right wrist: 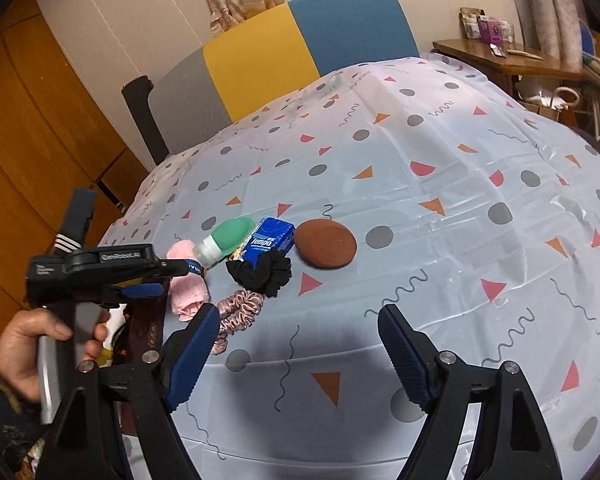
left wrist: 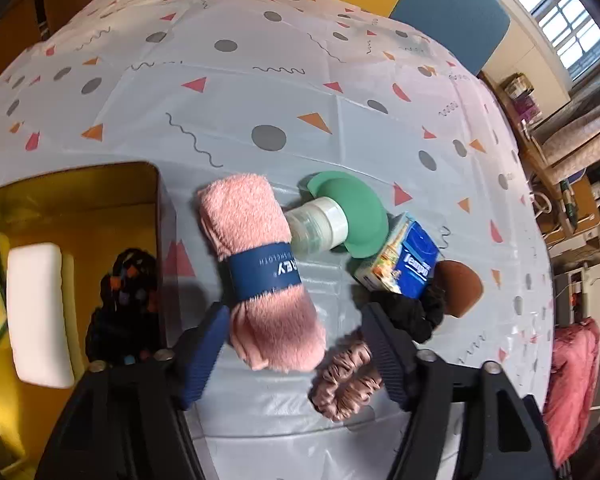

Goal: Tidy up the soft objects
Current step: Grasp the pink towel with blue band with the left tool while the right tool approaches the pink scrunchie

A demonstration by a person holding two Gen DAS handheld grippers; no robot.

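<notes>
With its jaws spread wide over the rolled pink fluffy cloth with a navy paper band (left wrist: 260, 268) lying beside the gold-lined storage box (left wrist: 100, 188), the left gripper (left wrist: 296, 344) should, I'd say, drop squarely and pinch the band.

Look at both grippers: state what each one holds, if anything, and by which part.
Nothing is held. The left gripper stands open over the pink towel roll, its pads not pressing on it. The right gripper is open above bare tablecloth.
</notes>
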